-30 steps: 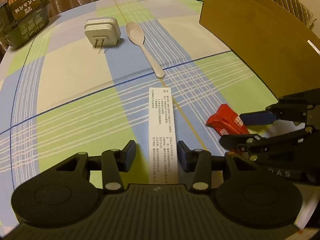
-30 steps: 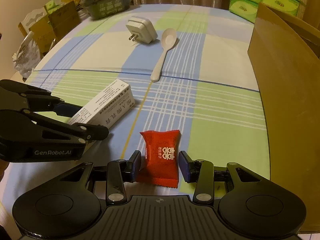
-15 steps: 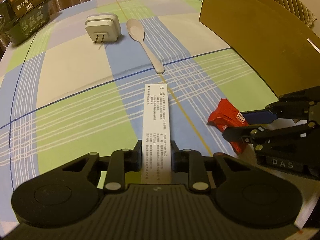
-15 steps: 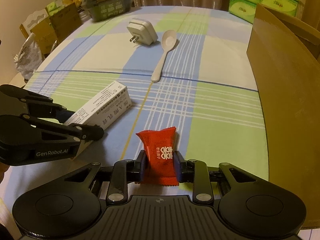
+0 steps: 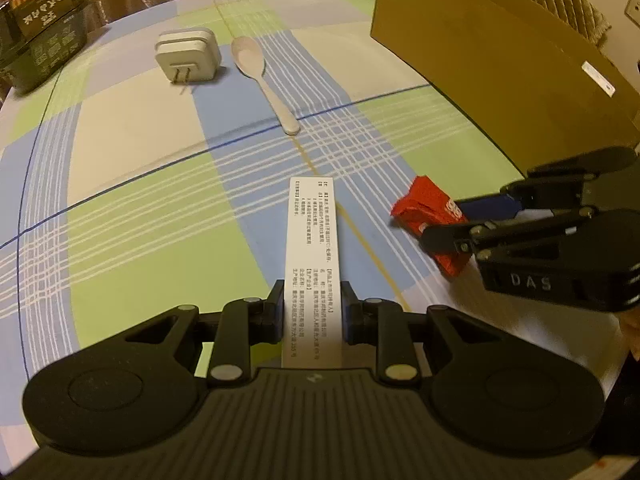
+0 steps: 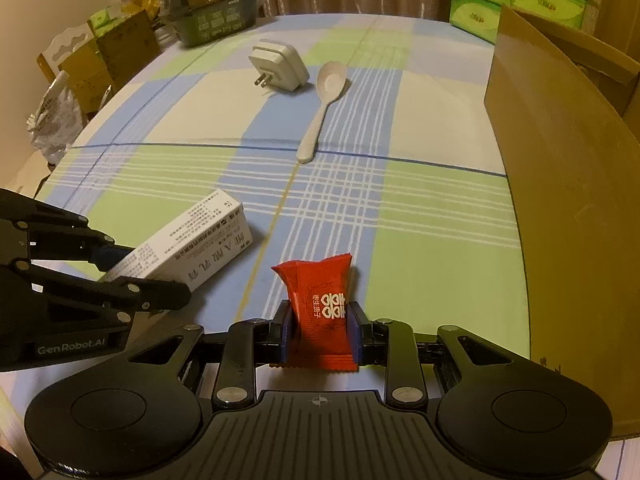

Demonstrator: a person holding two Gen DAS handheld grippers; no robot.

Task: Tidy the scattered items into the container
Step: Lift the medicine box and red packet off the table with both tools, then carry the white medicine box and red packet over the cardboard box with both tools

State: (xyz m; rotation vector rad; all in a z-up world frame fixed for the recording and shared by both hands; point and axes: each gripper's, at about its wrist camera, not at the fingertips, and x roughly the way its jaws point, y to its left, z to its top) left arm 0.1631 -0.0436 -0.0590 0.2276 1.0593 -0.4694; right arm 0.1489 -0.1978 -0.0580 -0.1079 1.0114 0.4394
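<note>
Both grips have just landed. A sec ago the left gripper had its fingers standing apart either side of the white carton; now they're clamped on its near end, box pinched tight btwn the pads. Same story on the right — the right gripper has closed in on the red candy packet, which was lying loose btwn the fingers before and is now squeezed, wrapper creased at the sides.

Both items look barely off the checked surface, if at all — can't tell for sure; the carton's far end looks close to the cloth.

So two of the scattered things are secured. The cardboard box stands open to the right, well apart from the carton and nearer the packet. Next step, prob.: lift and carry both over its wall. The white plug adapter and white spoon are untouched, just beside each other at the far side.
</note>
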